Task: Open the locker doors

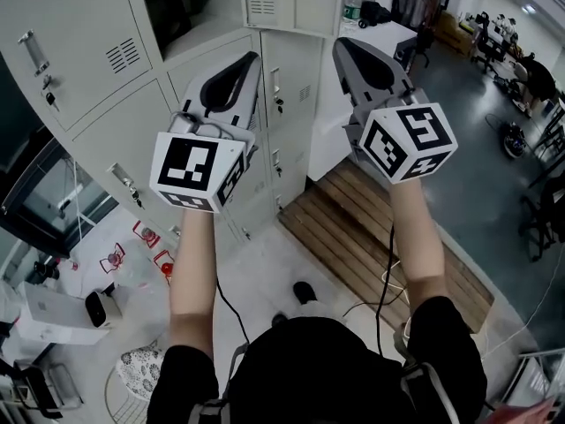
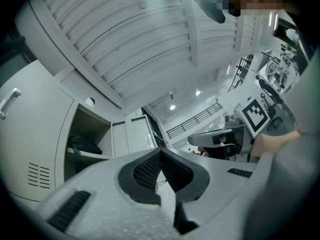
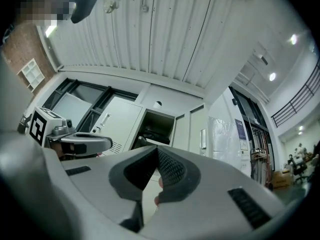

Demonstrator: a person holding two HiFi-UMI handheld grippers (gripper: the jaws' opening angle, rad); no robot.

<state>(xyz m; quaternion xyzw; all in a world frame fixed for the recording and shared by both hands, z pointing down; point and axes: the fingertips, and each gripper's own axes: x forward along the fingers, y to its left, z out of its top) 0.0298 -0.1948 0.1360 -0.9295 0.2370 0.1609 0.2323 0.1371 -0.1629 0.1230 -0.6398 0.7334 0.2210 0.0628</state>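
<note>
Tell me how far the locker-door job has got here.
Done: one upper locker door stands swung open, a dark bag visible in its compartment. In hand: nothing; the left hand-held gripper and right hand-held gripper are shut, empty, clear of the lockers. Left: the lower door and the right-column doors look closed.

Wooden pallet (image 1: 349, 232) right of the lockers (image 1: 79, 56)

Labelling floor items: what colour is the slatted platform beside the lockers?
The slatted platform is brown wood; the head view shows it best.
</note>
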